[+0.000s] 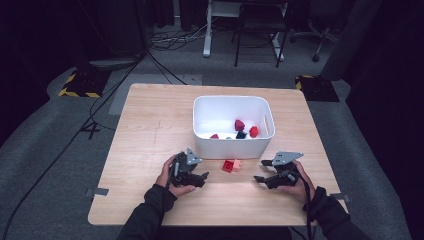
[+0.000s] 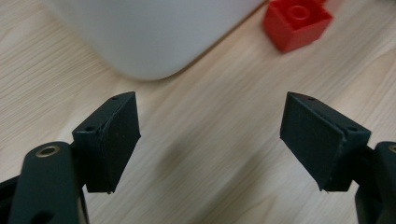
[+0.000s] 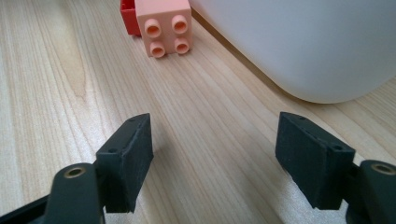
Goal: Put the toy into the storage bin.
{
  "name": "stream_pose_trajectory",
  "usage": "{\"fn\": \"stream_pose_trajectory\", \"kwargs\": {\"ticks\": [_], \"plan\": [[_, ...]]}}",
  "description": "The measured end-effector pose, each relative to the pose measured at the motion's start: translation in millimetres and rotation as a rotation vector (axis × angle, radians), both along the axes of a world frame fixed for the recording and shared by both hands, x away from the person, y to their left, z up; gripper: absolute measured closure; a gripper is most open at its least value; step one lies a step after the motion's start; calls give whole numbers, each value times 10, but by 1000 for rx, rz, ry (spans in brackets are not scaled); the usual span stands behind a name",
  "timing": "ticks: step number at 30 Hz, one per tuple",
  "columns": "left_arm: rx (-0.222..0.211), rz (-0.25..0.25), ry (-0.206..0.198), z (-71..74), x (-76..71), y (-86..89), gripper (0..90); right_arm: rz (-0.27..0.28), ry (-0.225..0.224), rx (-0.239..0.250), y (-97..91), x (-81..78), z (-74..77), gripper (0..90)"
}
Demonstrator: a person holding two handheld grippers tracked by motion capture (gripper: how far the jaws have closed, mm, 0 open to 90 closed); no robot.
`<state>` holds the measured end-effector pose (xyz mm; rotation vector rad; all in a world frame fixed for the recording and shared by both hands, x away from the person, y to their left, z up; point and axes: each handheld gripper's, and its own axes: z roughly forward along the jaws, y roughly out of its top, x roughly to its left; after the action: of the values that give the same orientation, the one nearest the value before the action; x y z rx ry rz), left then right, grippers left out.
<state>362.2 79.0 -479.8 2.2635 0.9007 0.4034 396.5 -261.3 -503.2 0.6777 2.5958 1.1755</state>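
Wooden table (image 1: 150,130) w/ white bin (image 1: 233,125) at centre-far, holding a few small blocks: red, dark, teal. Left gripper (image 1: 199,178) low at table, near-left of bin, jaws apart, nothing btwn them. Right gripper (image 1: 262,170) near-right of bin, jaws apart, empty too. Btwn the grippers, just in front of bin's near wall: red block (image 1: 228,166) & pink block (image 1: 237,164), touching side by side.

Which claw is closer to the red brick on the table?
Left, narrowly. The left claw sits just left of the red brick, jaws open. The right claw is to its right, with the pink brick in between.
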Motion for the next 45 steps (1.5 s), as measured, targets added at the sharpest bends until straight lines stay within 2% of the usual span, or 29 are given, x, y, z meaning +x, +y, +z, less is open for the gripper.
{"fn": "stream_pose_trajectory", "kwargs": {"ticks": [2, 5, 8, 12, 18, 19, 20, 21, 22, 23, 26, 27, 31, 33, 34, 35, 36, 37, 38, 39, 41, 42, 45], "plan": [[-5, -30, 13, -10, -7, -136, 210, 0, -1, 0, 0, 0, 0, 278], [9, -70, 14, -7, 6, -296, 209, 1, -1, -1, -1, 0, 0, 278], [7, -89, 21, -28, 32, -417, 211, 1, -1, 0, -1, 1, 0, 278], [-9, -112, 56, -88, 83, -550, 216, 0, 0, -1, -1, 0, 0, 278], [5, -99, 67, -138, 122, -681, 266, 0, 0, -1, -1, 0, 0, 278], [8, -86, 64, -141, 123, -694, 269, 2, -1, -1, -1, 1, 0, 278], [-3, -95, 50, -146, 140, -709, 278, 1, -1, -1, -1, 0, 0, 278], [1, -70, 50, -145, 137, -723, 299, 0, 0, 0, 0, 0, 0, 278], [9, -67, 39, -141, 144, -736, 308, 1, -1, 0, -1, 1, 0, 278], [12, -62, 29, -141, 146, -744, 319, 1, 0, 0, -1, 1, 0, 278], [-15, -80, 27, -149, 182, -742, 418, 0, -1, 0, 0, 0, 0, 278], [-17, -88, 37, -146, 189, -738, 432, 0, -1, 0, -1, 1, 0, 278], [-18, -103, 31, -141, 194, -710, 522, 2, -1, -1, -1, 1, 0, 278], [-20, -92, 44, -139, 188, -685, 579, 2, -1, 0, -1, 1, 0, 278], [-25, -110, 33, -145, 202, -672, 584, 1, -1, -1, -1, 0, 0, 278], [-30, -90, 44, -148, 187, -660, 585, 1, -1, -1, -1, 1, 0, 278], [-32, -108, 34, -151, 198, -646, 587, 1, -1, -1, -1, 0, 0, 278], [-31, -93, 39, -151, 184, -633, 588, 1, -1, -1, -1, 1, 0, 278], [-41, -105, 22, -162, 192, -625, 589, 1, -1, -1, -1, 1, 0, 278], [-28, -90, 27, -151, 175, -605, 589, 2, -2, -1, -2, 2, 0, 278], [-34, -116, 20, -149, 157, -575, 589, 2, -2, -1, -1, 1, 0, 278], [-33, -110, 11, -144, 135, -556, 589, 1, -1, -1, -1, 0, 0, 278], [-43, -107, 8, -116, 107, -427, 589, 1, -1, -1, -1, 0, 0, 278]]}}
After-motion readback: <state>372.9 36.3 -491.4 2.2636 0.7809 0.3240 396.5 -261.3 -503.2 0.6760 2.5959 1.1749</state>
